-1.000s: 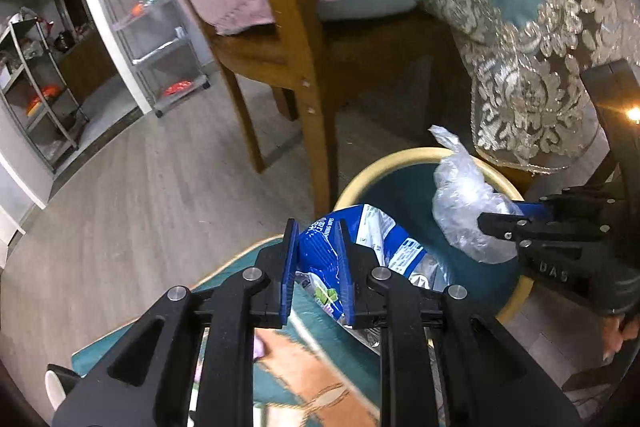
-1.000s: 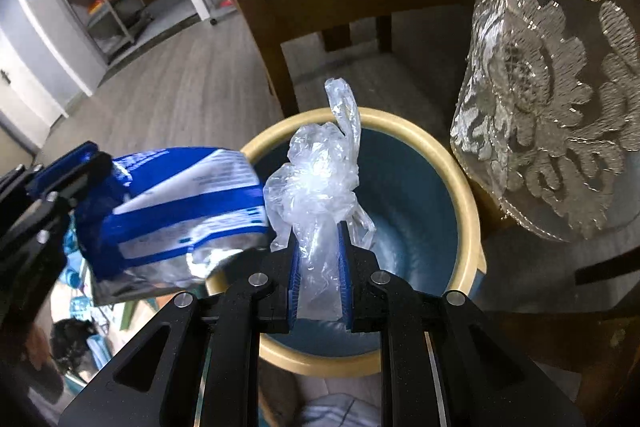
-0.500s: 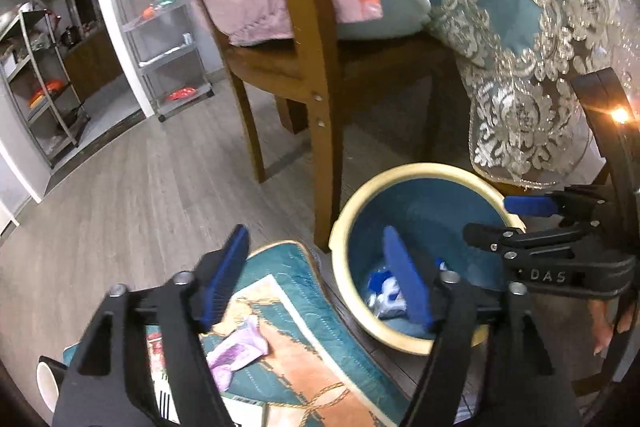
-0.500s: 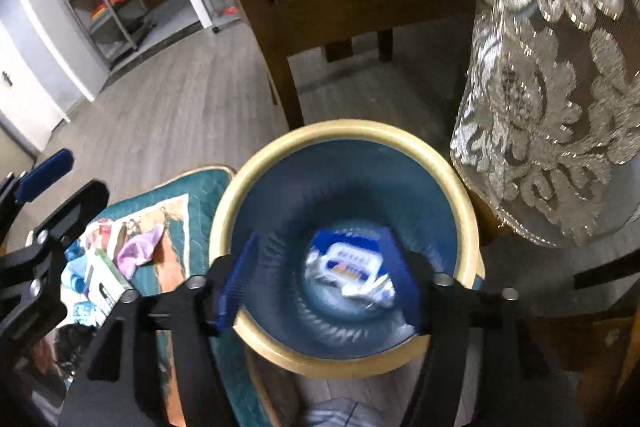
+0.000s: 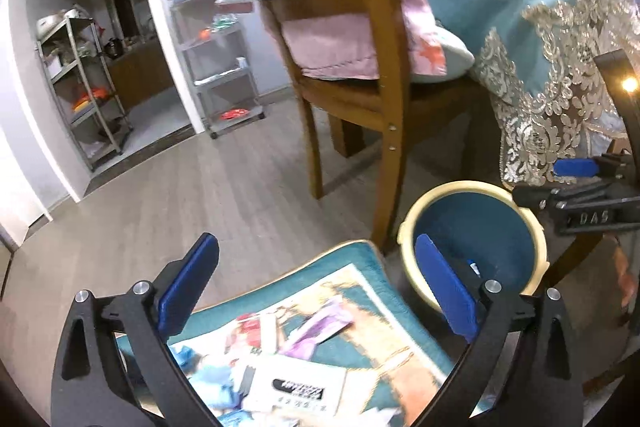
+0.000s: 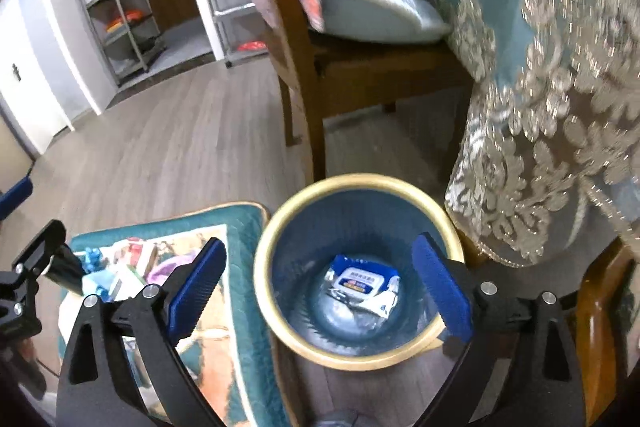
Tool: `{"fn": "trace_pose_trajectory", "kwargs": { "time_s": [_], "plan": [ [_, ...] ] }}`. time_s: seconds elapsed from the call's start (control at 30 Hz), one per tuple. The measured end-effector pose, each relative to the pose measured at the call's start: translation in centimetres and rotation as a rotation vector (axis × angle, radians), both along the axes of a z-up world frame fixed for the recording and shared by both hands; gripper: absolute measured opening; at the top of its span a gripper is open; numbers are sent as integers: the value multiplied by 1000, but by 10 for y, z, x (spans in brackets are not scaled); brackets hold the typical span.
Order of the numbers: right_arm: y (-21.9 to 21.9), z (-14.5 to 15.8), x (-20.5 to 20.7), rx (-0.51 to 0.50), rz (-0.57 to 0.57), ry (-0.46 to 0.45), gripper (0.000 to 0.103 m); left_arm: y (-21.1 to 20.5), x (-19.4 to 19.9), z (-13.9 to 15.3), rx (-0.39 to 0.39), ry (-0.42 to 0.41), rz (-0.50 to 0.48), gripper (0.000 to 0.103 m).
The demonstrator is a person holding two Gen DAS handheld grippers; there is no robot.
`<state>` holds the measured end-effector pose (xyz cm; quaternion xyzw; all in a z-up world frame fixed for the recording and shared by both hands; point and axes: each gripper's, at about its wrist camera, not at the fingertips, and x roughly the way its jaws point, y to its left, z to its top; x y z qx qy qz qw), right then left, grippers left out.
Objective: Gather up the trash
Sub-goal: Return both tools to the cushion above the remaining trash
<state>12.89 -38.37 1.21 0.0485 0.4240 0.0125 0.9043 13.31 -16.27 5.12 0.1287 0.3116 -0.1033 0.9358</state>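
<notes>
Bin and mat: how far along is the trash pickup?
Done: a blue-white packet and clear plastic lie at the bottom of the bin. In hand: nothing; the left gripper and right gripper are both opening, with nothing between the jaws. Left: a purple wrapper, a white box and blue scraps on the mat.

Two matching grippers, black frames with blue pads. Left gripper (image 5: 316,287): angular black arms with triangular cut-outs, a pair of silver round-head screws on each arm, ribbed blue fingers (image 5: 188,283) flaring outward. Right gripper (image 6: 320,291): same black arms, same silver screws, same ribbed blue pads (image 6: 442,291). From the left wrist view, white letters "DAS" printed on the right one's black side, small screws along its bar, a blue tip above.
</notes>
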Motion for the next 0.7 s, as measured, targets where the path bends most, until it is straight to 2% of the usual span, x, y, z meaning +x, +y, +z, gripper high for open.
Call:
{"fn": "trace_pose_trajectory", "kwargs": {
  "time_s": [0.27,0.47,0.7],
  "plan": [
    [49,31,-22,-71,57,-79,95,70,-35,22,-34,-28,72,97],
    [80,35,-37,-80,84,-113,96,125,-61,16,-27,-42,143,97],
    [117,20,-46,-69,100,-86,97,175,-72,3,-95,-31,227,97]
  ]
}}
